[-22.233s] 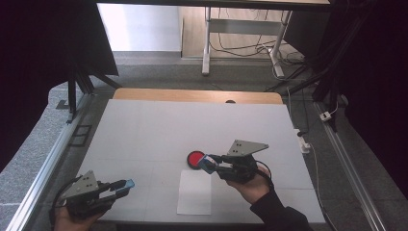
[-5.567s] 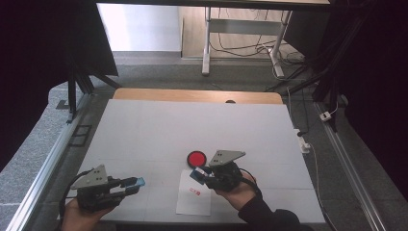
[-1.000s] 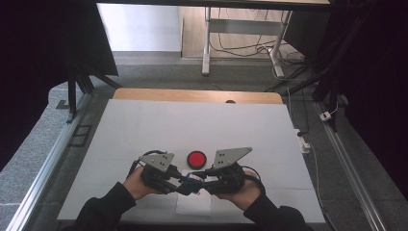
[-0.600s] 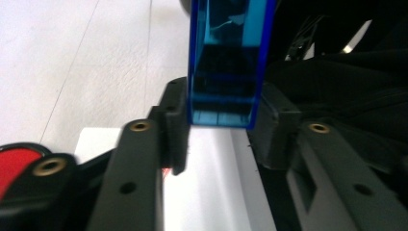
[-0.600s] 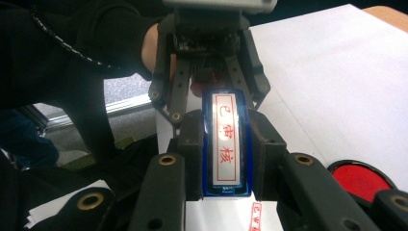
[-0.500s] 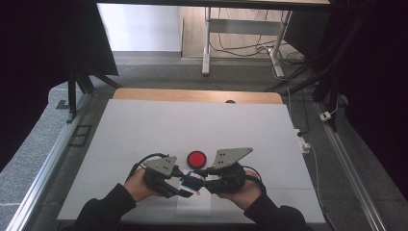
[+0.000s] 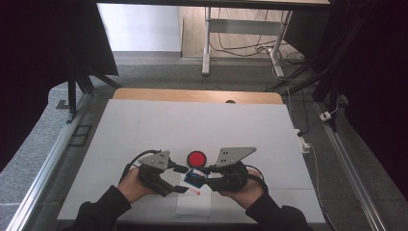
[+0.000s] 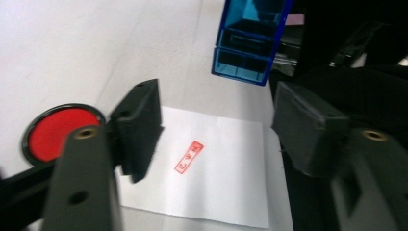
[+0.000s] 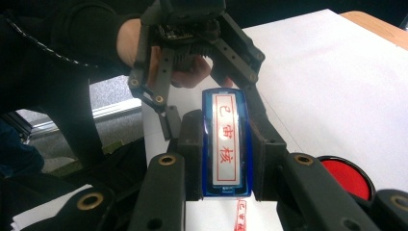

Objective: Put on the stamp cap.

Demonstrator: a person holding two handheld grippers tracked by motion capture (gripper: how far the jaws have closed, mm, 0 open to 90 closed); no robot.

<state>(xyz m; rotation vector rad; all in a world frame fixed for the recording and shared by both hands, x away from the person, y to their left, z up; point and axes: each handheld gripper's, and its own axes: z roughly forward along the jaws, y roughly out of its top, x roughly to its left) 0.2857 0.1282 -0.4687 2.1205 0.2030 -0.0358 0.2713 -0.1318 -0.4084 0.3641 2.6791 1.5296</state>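
Note:
A blue see-through stamp [image 7: 195,178] with a white label of red characters [image 9: 226,144] sits level above the paper, and my right gripper [image 9: 226,154] is shut on its sides. My left gripper [image 7: 182,179] faces it from the left. Its jaws have just been opening and now stand open [image 8: 216,115], with the stamp's end [image 8: 250,38] just ahead of them and untouched. Below lies a white paper sheet [image 8: 216,187] bearing a red rectangular imprint [image 8: 189,157]. The round red ink pad [image 7: 196,158] rests just behind the two grippers.
The white table top [image 7: 192,125] stretches far behind the ink pad, with a wooden strip [image 7: 192,95] at its back edge. Metal rails [image 7: 346,168] run along both sides. The person's forearms enter from the bottom edge.
The left gripper came over from the table's left with a blue piece and met the stamp. In the last second its jaws spread apart, while the right gripper kept still.

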